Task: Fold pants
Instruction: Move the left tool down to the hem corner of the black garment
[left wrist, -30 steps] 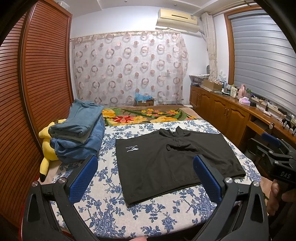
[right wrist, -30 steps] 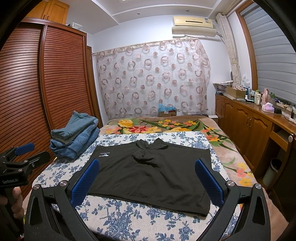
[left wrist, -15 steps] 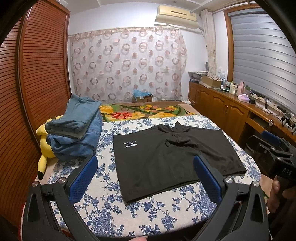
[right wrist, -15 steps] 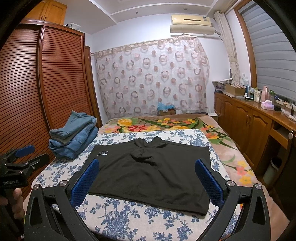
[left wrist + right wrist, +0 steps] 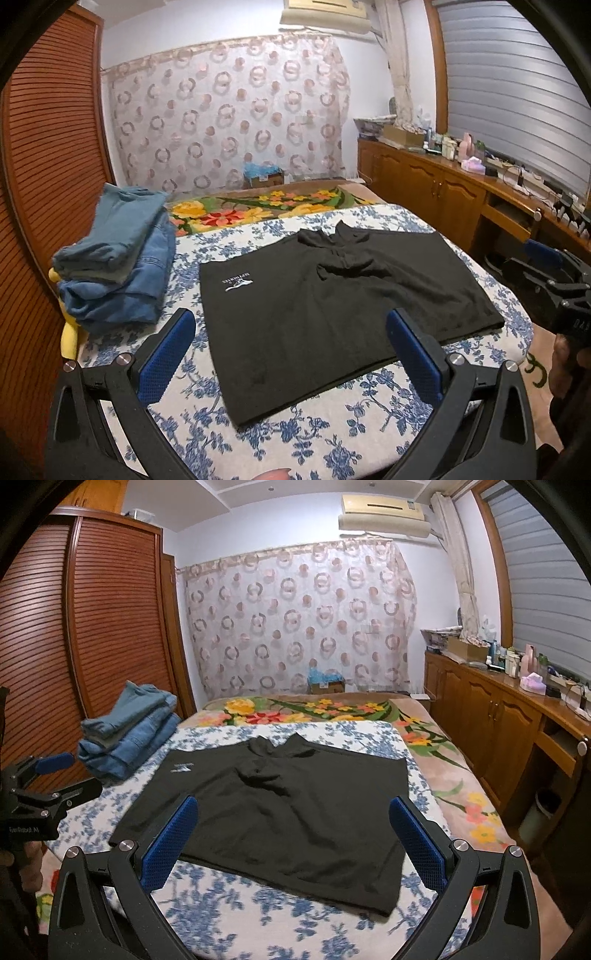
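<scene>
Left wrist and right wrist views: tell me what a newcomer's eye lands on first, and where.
The black pants lie spread flat in the middle of the blue-flowered bedspread, not yet folded. At the bed's left edge, by the wooden wardrobe, sits a stack of folded jeans. The open left claw and right claw hover in front, holding nothing.

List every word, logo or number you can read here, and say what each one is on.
"GenRobot.AI": on the left claw's body, seen from the right wrist.
"DAS": partial, on the right claw's body, seen from the left wrist; the rest is cut off.
White logo with a line of text on the black pants: too small to read.
Bottles on the counter: labels too blurred to read.
</scene>
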